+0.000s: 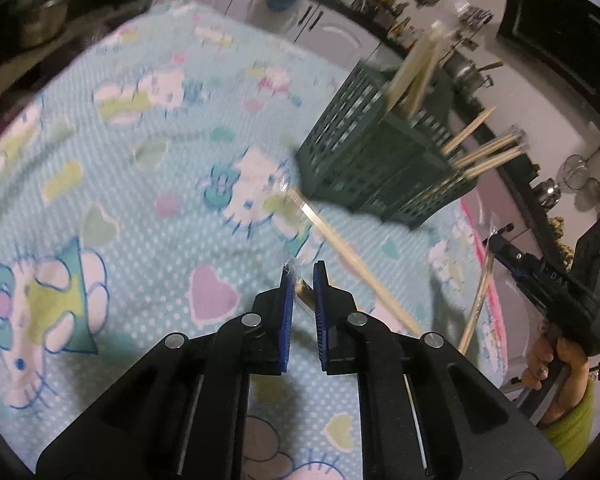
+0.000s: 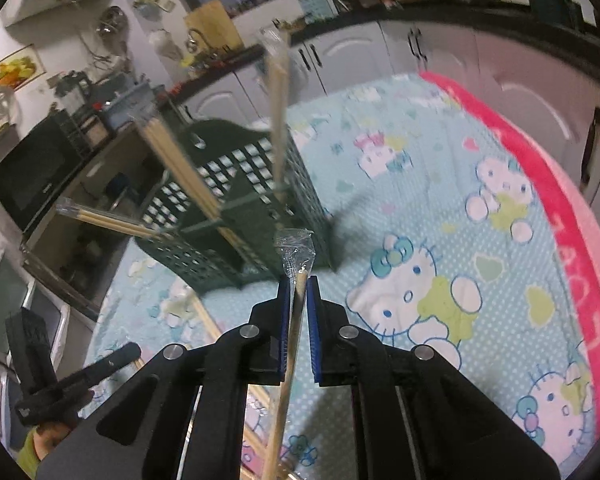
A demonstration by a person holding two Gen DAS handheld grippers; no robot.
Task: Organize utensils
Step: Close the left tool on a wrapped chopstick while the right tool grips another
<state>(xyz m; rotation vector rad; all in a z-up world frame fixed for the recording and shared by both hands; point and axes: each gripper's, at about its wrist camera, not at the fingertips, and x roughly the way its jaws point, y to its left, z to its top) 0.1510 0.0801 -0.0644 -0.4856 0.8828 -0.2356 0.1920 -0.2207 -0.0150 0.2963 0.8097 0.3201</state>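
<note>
The left gripper [image 1: 303,286] has its blue fingers [image 1: 287,312] clenched on the near end of a wrapped pair of chopsticks [image 1: 305,294], whose clear wrapper shows at the fingertips. The right gripper [image 2: 298,292] has its fingers [image 2: 313,328] clenched on a second wrapped chopstick pair [image 2: 290,344], which runs up between the pads with its crinkled wrapper end just beyond the tips.

A further wrapped pair [image 1: 352,258] lies on the blanket-covered bench [image 1: 148,184], just right of the left gripper.

Beyond both grippers, a dark green slotted utensil basket [image 1: 364,160] stands on the bench. Several chopstick pairs [image 1: 488,156] are already in its compartments, leaning outward over the rim.

At the right edge of the left wrist view, a hand [image 1: 556,364] holds the right gripper's handle. Kitchen cabinets [image 2: 340,56] line the far side.
</note>
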